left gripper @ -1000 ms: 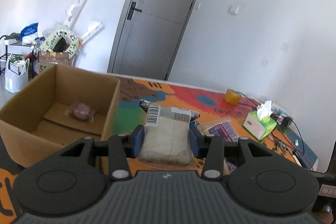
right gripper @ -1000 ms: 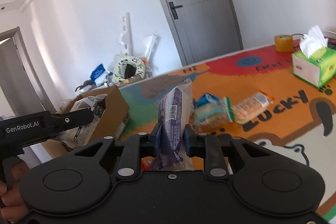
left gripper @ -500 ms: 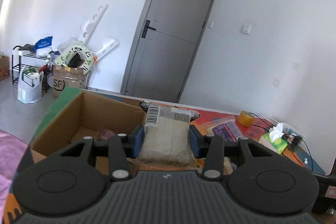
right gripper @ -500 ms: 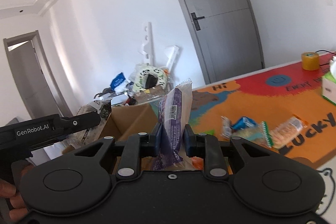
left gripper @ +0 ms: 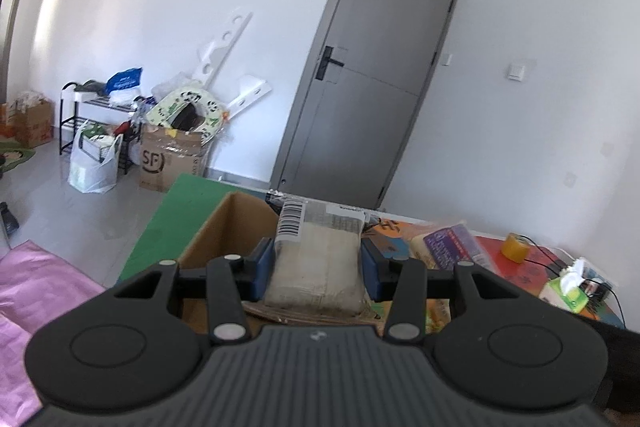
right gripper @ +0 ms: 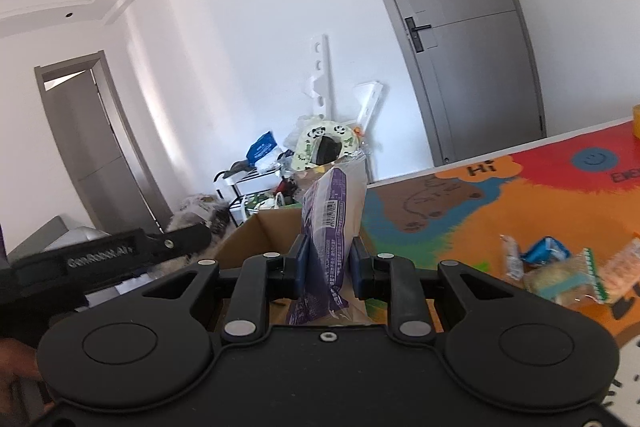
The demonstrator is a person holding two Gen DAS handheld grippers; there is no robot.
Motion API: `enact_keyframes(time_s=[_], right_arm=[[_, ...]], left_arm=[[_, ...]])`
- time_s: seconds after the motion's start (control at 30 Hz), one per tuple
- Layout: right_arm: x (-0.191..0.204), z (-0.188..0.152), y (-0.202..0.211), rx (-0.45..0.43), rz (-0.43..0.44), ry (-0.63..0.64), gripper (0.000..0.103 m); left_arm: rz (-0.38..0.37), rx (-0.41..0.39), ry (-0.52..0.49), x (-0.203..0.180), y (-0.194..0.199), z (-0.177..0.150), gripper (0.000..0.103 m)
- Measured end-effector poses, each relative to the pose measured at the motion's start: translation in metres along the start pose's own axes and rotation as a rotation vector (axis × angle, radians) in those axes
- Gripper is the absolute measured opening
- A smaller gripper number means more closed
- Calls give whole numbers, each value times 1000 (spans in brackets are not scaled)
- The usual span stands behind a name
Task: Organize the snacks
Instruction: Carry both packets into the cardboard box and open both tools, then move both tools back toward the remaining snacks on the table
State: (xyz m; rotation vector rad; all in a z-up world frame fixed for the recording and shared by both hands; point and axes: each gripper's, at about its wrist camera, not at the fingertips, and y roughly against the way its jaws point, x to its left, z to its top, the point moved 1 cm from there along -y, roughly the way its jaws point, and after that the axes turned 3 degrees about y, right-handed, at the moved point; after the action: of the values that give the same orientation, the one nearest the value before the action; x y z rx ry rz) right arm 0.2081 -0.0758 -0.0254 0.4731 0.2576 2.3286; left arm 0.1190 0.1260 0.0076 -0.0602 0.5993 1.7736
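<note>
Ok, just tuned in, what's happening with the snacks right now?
A person holds a gripper in each hand, both loaded. The left gripper is shut on a pale snack pack, the right gripper on a purple snack packet. Both hover by the open cardboard box. More snacks lie on the colourful mat.

A cardboard box (left gripper: 224, 231) stands at the near left end of the patterned table mat (right gripper: 500, 211), its open top directly beyond both grippers. The left gripper (left gripper: 318, 267) holds a pale snack pack (left gripper: 316, 267) over the box; the right gripper (right gripper: 329, 269) holds a purple snack bag (right gripper: 330, 227) upright before it. Right of the box, loose snack packets (right gripper: 560, 271) lie on the mat. Farther right sit a tape roll (left gripper: 516, 247) and a tissue box (left gripper: 568, 291). Behind the box, a door (left gripper: 368, 99).
</note>
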Motion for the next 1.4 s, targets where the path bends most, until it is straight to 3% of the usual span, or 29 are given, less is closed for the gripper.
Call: enact_keyframes(time_s=[0.23, 0.7, 0.77, 0.83, 1.03, 1.17, 1.4], right_arm=[[16, 4, -20, 21, 24, 3, 23], [44, 3, -55, 57, 45, -44, 24], [47, 1, -58, 69, 30, -40, 29], [50, -2, -55, 73, 10, -14, 45], [38, -4, -29, 37, -37, -16, 77], [19, -9, -9, 32, -83, -43, 89], [-11, -19, 16, 42, -145, -55, 94]], left_arm=[[25, 35, 31, 21, -15, 0, 45], [82, 14, 92, 50, -6, 4, 49], [88, 17, 101, 53, -6, 4, 49], [88, 24, 106, 53, -6, 4, 51], [72, 38, 112, 46, -7, 0, 66], [57, 38, 99, 34, -6, -4, 80], [13, 42, 51, 5, -6, -14, 82]])
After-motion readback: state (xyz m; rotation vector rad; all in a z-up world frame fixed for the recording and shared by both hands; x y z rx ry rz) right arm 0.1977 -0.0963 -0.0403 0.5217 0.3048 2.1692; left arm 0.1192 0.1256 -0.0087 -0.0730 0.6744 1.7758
